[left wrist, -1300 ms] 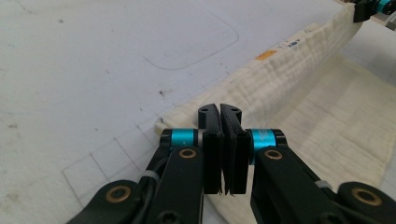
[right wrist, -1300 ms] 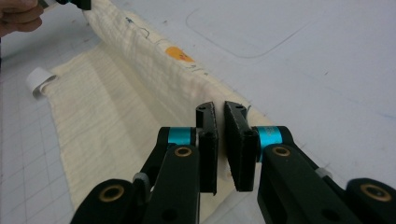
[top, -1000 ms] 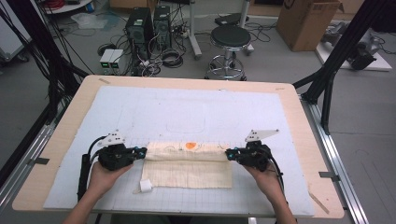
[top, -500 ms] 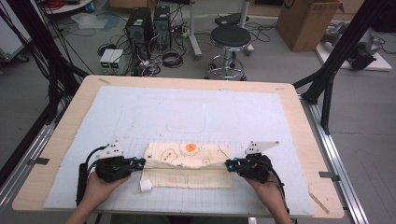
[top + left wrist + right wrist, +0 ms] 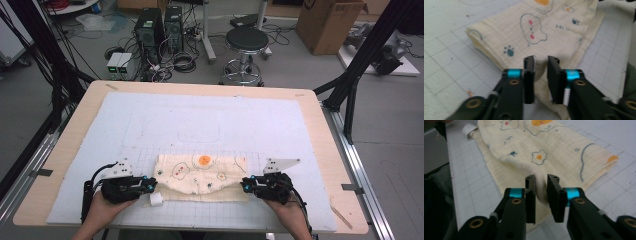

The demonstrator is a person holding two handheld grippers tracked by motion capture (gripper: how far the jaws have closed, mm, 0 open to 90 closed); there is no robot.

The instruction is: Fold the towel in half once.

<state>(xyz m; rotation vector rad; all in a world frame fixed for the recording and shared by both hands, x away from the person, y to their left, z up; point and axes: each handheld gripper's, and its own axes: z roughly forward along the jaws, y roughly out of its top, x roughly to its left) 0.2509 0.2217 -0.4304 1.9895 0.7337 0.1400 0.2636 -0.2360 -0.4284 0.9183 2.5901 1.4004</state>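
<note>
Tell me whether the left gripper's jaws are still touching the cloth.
Cannot tell. In the left gripper view the left gripper has just been opening its jaws, and a fold of the cloth lies between them, but no plain gap or contact shows.

A light wooden table (image 5: 65,150) carries a pale gridded mat (image 5: 150,120) covering most of its surface. A folded cream printed cloth (image 5: 202,175) lies on the mat near the table's near edge, roughly midway between its side edges.
</note>
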